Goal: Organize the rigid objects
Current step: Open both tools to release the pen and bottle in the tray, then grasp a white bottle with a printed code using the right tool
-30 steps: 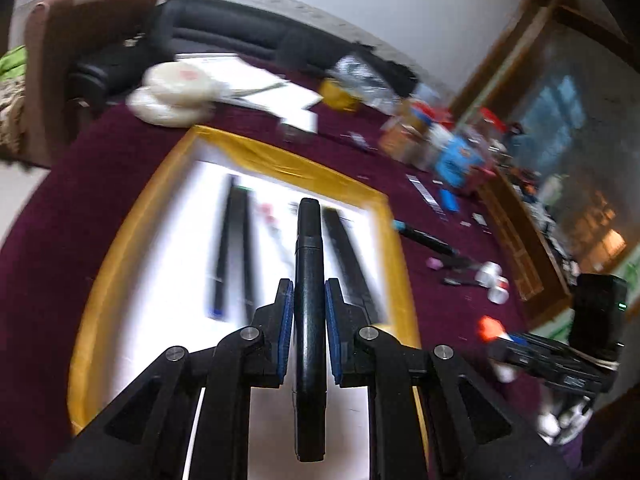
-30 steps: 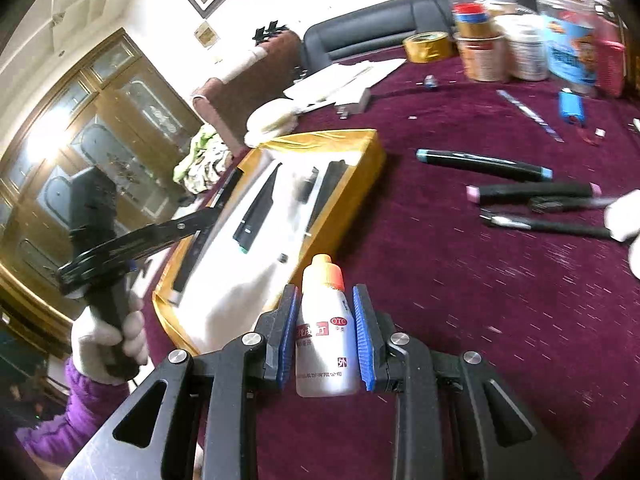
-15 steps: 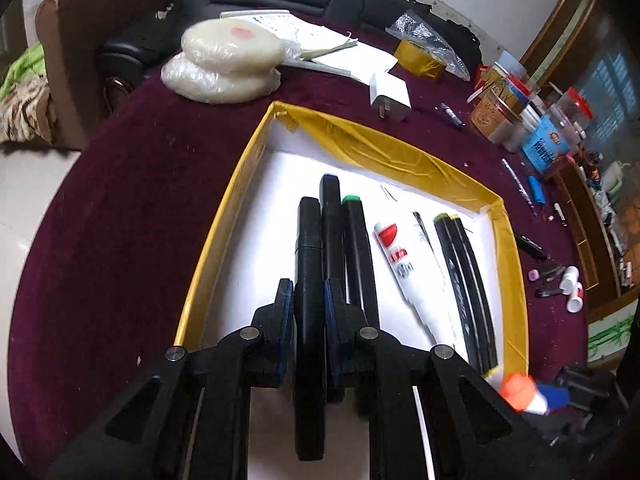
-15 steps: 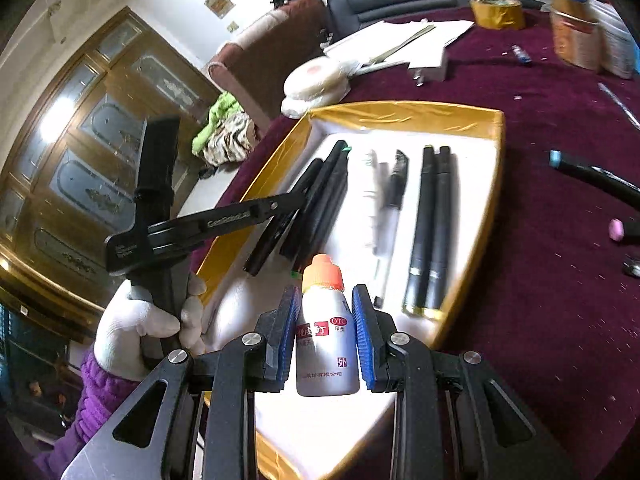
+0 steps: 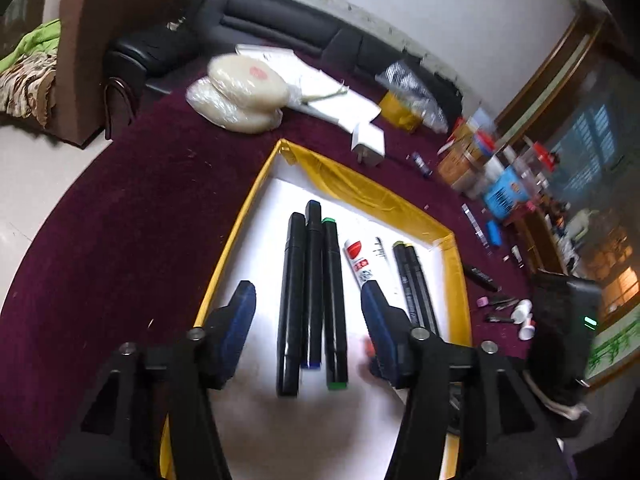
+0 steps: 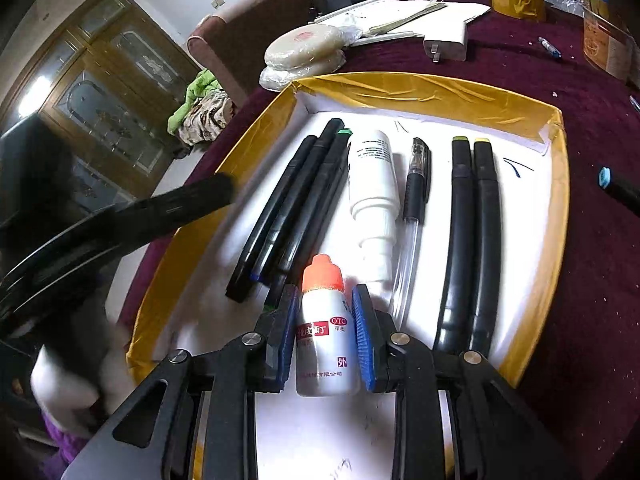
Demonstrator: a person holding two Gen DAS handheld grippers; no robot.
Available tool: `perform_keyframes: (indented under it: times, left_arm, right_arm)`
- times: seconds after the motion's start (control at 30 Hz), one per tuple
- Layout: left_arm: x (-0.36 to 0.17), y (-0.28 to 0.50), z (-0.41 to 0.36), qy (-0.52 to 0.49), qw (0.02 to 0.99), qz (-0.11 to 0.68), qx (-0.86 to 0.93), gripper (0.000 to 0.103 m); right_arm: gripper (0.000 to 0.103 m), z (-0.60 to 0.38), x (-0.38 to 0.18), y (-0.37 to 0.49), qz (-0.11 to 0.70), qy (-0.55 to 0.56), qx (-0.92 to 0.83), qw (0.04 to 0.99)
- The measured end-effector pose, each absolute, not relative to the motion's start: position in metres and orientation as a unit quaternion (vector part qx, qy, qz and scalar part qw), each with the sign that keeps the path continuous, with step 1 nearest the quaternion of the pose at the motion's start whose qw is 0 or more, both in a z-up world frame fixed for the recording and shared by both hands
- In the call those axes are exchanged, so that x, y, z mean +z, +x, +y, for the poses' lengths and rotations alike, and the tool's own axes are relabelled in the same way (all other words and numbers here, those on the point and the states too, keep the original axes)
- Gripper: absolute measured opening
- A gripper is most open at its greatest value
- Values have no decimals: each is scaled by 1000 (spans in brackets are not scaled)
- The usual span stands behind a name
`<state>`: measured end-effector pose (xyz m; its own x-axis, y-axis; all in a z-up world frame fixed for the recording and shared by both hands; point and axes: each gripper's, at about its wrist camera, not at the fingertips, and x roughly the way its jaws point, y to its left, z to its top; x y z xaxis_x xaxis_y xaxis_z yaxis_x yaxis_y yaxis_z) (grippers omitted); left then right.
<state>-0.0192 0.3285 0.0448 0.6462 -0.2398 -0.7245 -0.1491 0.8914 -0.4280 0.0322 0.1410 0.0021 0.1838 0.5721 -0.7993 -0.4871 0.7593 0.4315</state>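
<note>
Where markers (image 5: 308, 300) lie, tray (image 5: 244, 240) also holds pen (image 6: 416, 176).

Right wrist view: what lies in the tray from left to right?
Three black markers → white bottle → clear pen → two more black markers. The small orange-capped bottle sits in the right gripper.
</note>
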Motion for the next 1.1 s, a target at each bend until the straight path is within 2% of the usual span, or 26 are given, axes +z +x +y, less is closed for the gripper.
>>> perform_keyframes:
  times: [0.13, 0.23, 0.43, 0.57, 0.9, 1.1]
  left_arm:
    - [54, -42, 332, -248, 883, 398, -27, 55]
    - [61, -54, 326, -250, 889, 382, -26, 59]
    - [76, -76, 295, -241, 902, 356, -46, 60]
    - [82, -93, 255, -234, 907, 339, -88, 69]
    - [62, -86, 162, -179, 885, 396, -168, 69]
    - [58, -89, 144, -168, 882, 410, -161, 69]
  right_arm:
    - [26, 144, -1, 37, 539, 48, 340, 769]
    - [27, 139, 8, 34, 522, 43, 337, 783]
    - [30, 105, 31, 20, 484, 47, 335, 807]
    - [33, 44, 40, 13, 461, 60, 302, 832]
    - [34, -195, 47, 32, 429, 132, 56, 892]
    - [34, -255, 41, 75, 438, 164, -15, 884]
